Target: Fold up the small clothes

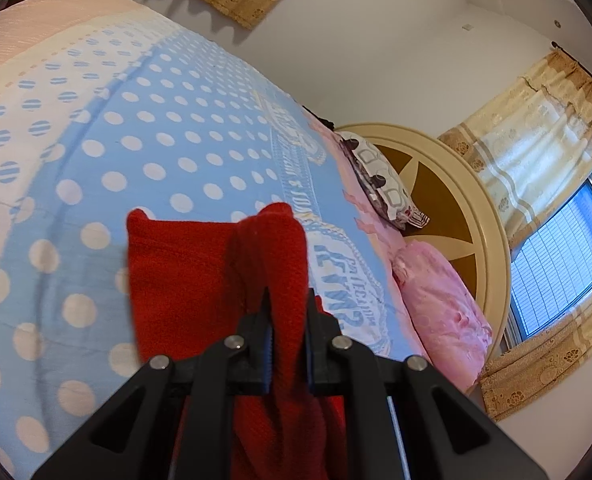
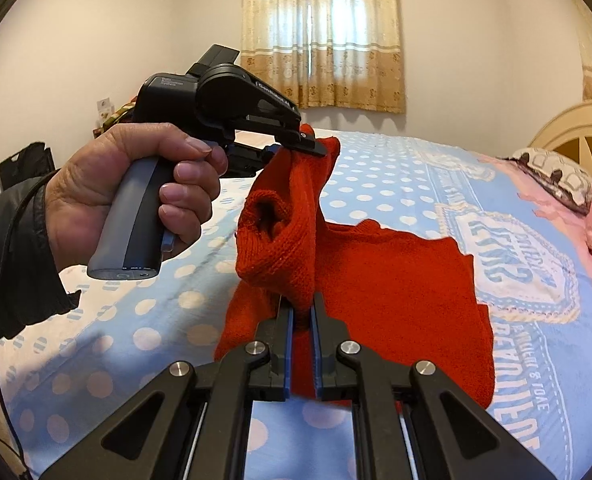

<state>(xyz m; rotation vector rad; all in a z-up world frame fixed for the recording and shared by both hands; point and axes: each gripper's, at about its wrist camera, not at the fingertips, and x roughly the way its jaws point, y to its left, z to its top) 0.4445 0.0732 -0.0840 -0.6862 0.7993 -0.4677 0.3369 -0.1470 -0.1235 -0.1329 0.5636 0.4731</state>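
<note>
Red knitwear fills both our views: a small red sweater (image 2: 396, 280), partly lifted off the bed (image 2: 376, 176). Our left tool (image 1: 287, 300) is clenched on a bunched fold of the knit, which rises between its black fingers and drapes forward over the blue polka-dot bedspread (image 1: 155, 140). Our right tool (image 2: 302, 308) is likewise clamped on a gathered piece of the same garment. From the right wrist we see our left hand (image 2: 127, 192) gripping the other tool's handle, its tip pinching a raised corner of the sweater above the bed, while the rest of the garment lies spread on the bedspread. A pink pillow (image 1: 440, 304) rests beside the round headboard (image 1: 464, 208).
</note>
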